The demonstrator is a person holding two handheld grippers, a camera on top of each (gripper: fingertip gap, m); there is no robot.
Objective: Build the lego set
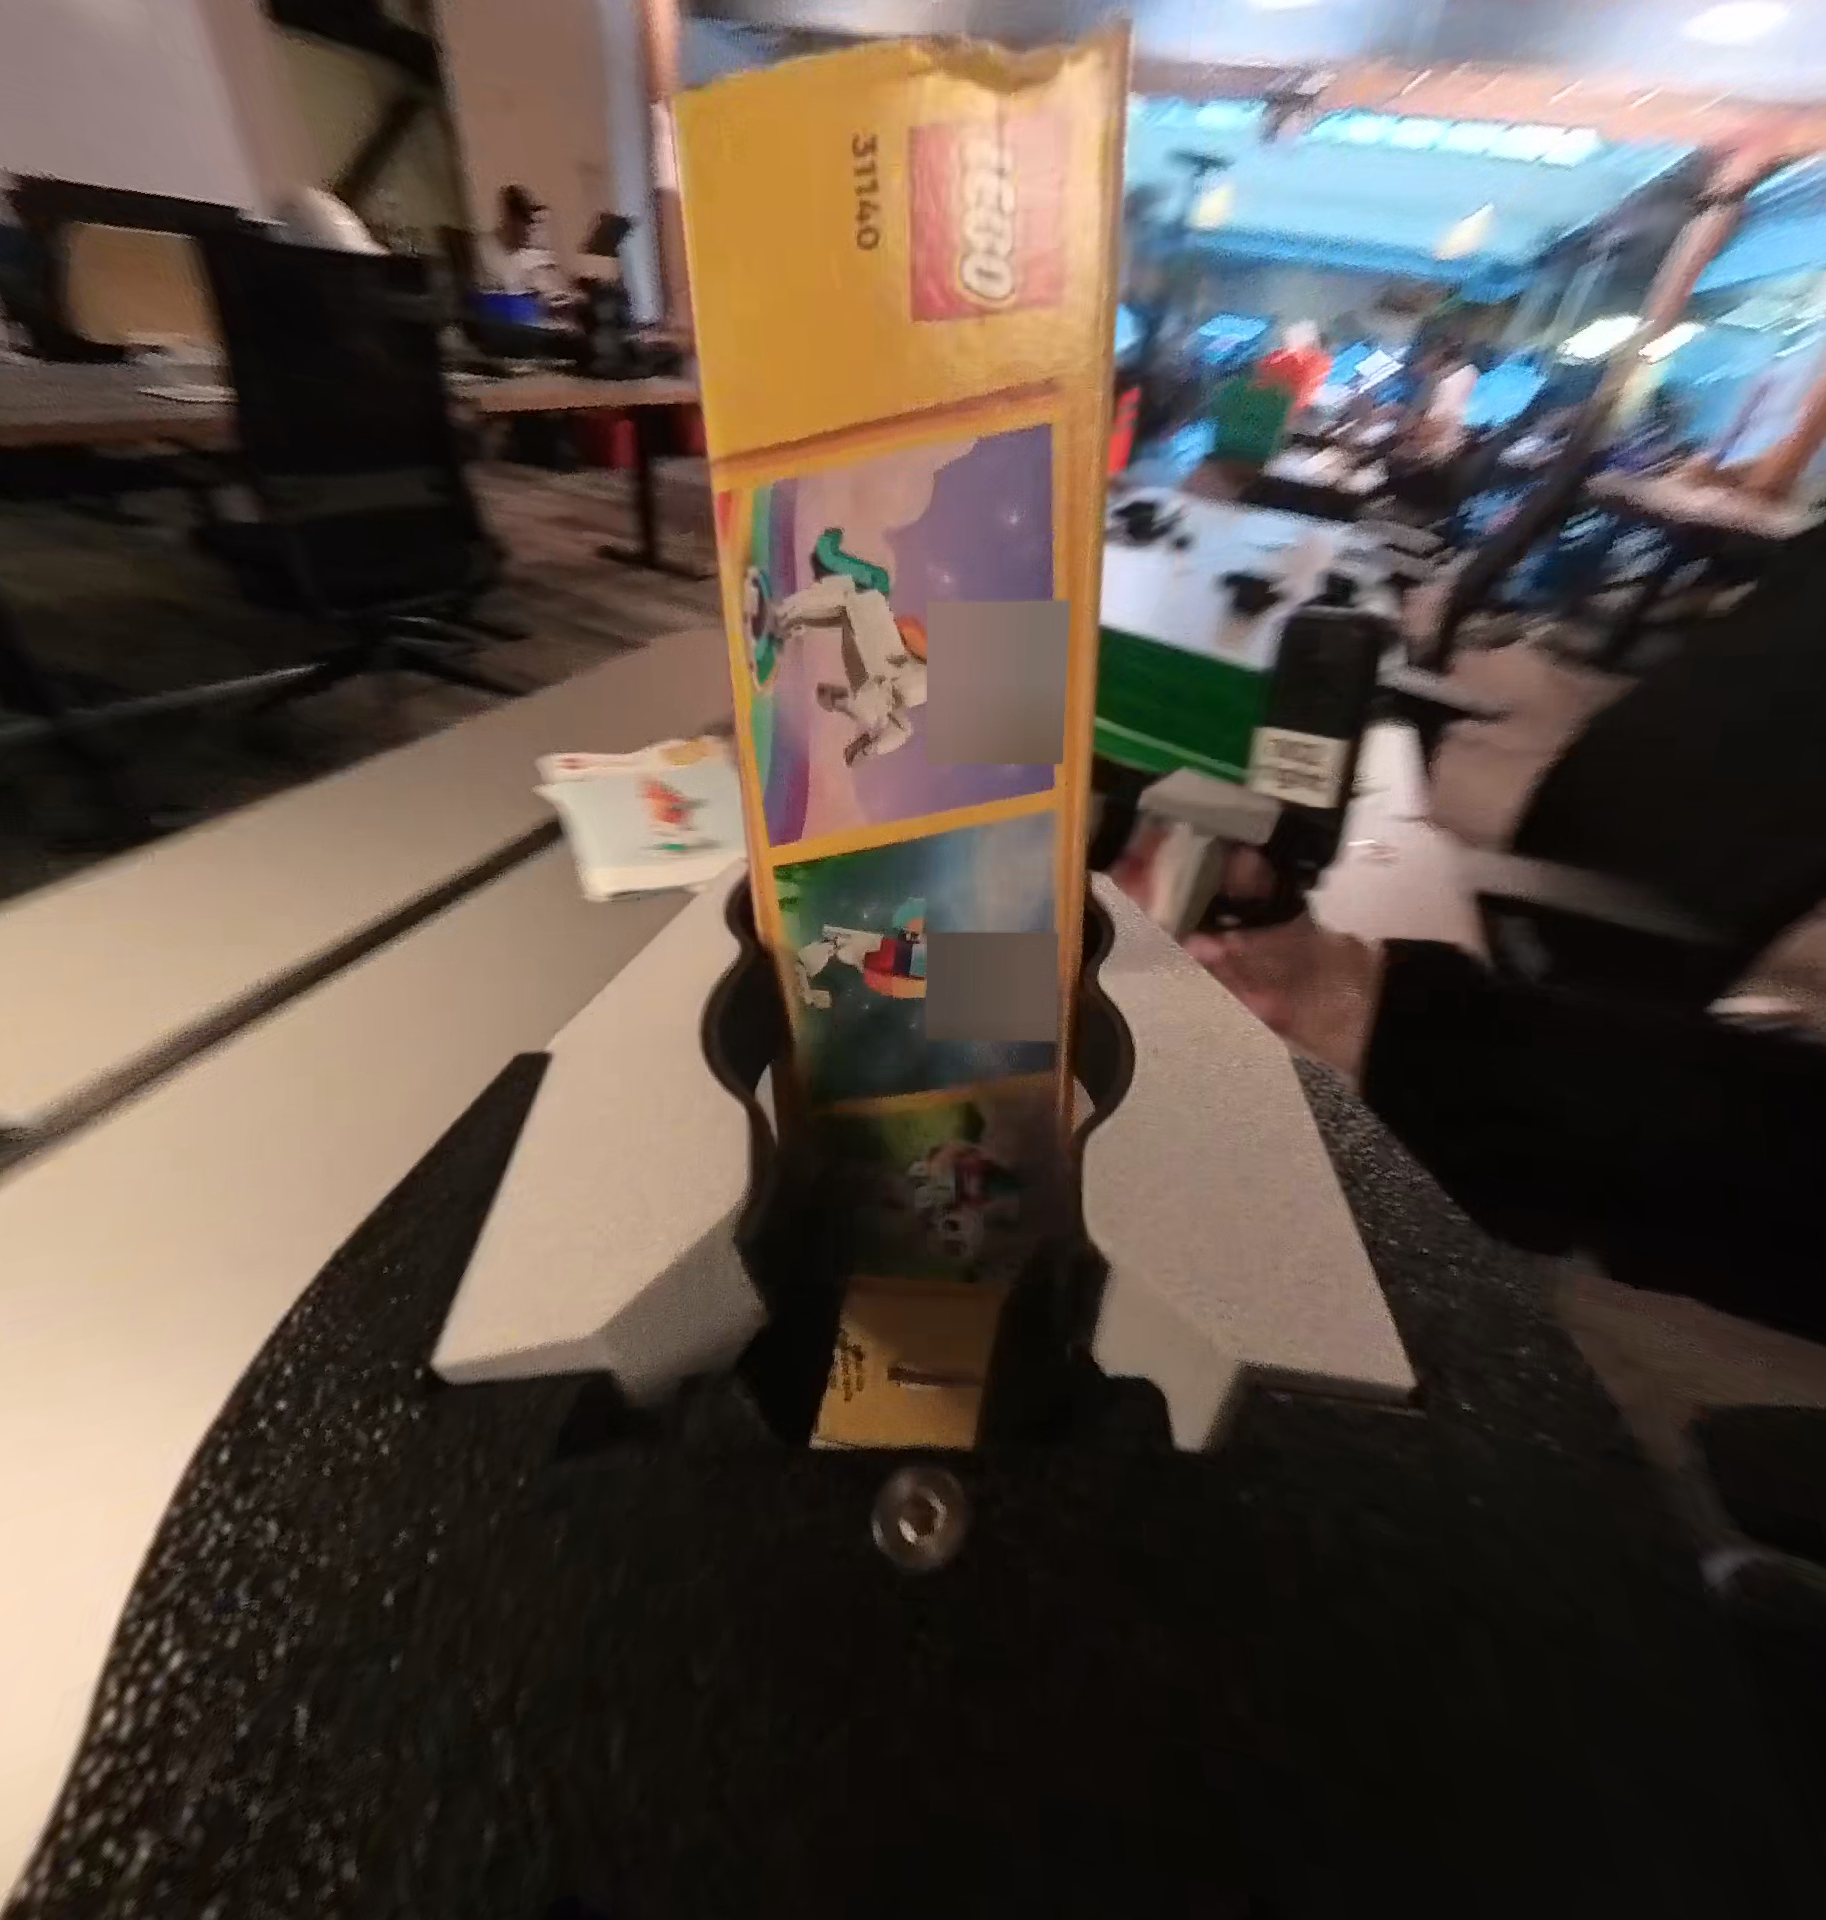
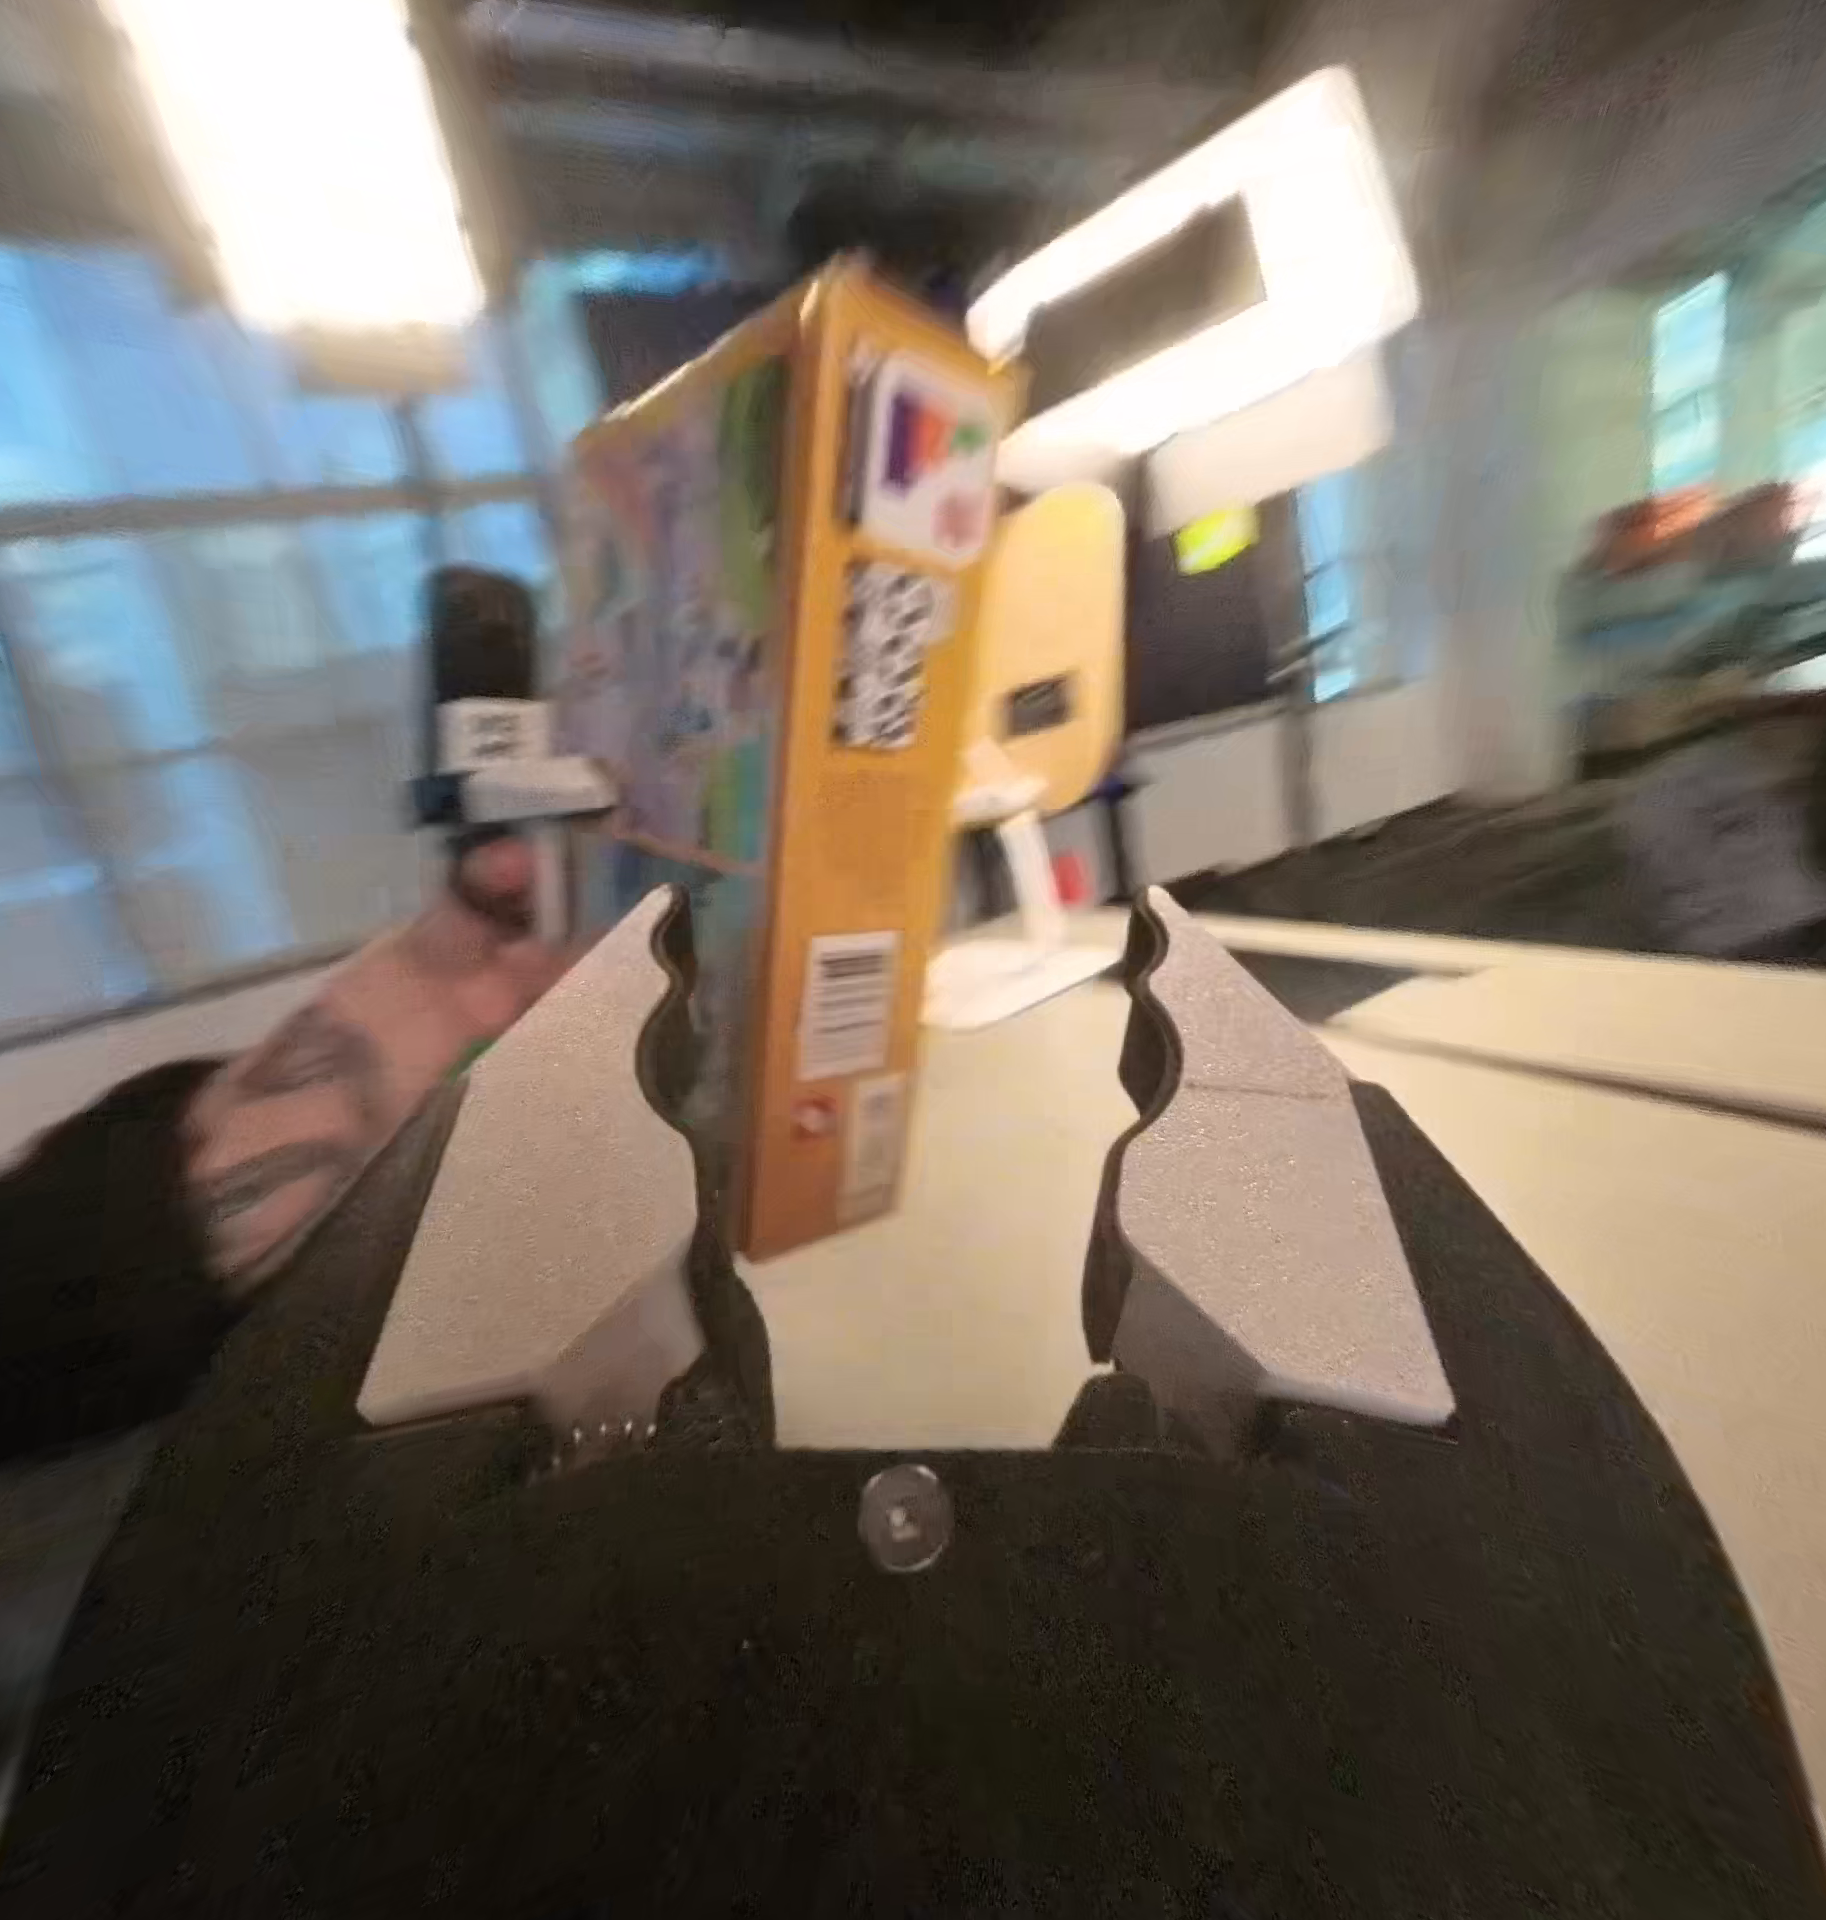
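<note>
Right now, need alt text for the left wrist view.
The left gripper is shut on a tall yellow cardboard Lego box, upright, its top edge torn open. A printed instruction booklet lies beyond on the pale grey table.

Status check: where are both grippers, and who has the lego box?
Left gripper shut on lego box, held upright, top edge torn. Right gripper open, box just ahead of its fingers. Booklets on table beyond, nothing blocking.

open office: desks (image 1: 597,390), office chair (image 1: 337,436)
</note>
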